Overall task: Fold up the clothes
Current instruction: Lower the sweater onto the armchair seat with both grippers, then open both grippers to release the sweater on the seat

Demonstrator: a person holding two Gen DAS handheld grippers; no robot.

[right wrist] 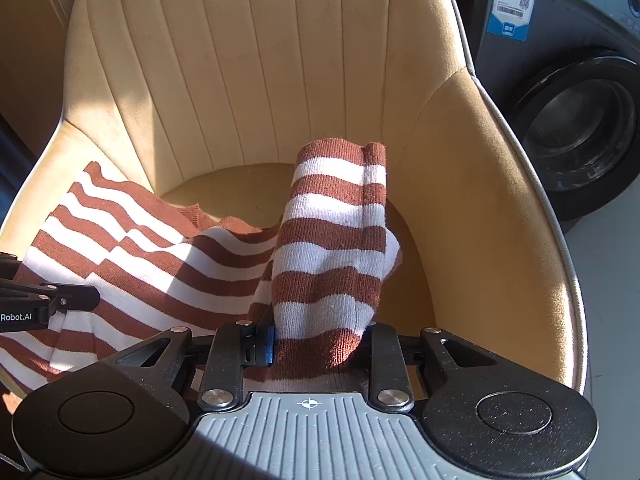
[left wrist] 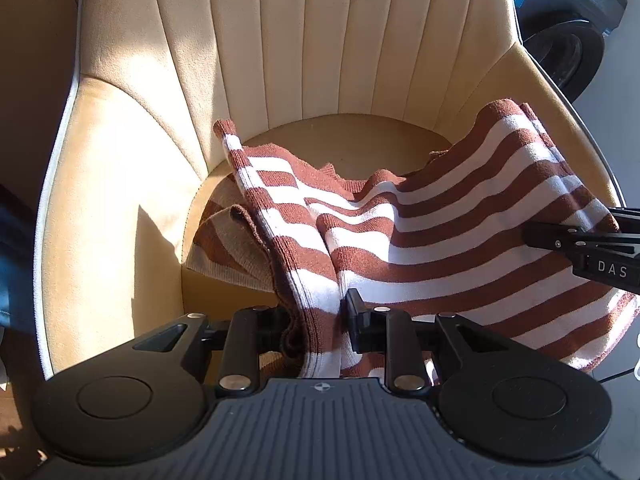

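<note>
A brown-and-white striped knit sweater hangs stretched over the seat of a tan upholstered chair. My left gripper is shut on a bunched edge of the sweater, which rises between its pads. In the right wrist view my right gripper is shut on another bunch of the same sweater, a fold of which stands up over the fingers. Each gripper shows at the edge of the other's view: the right one on the right side, the left one on the left side.
The chair's ribbed backrest and curved armrests enclose the seat. A dark front-loading washing machine stands to the right of the chair. Blue fabric shows at the left edge of the left wrist view.
</note>
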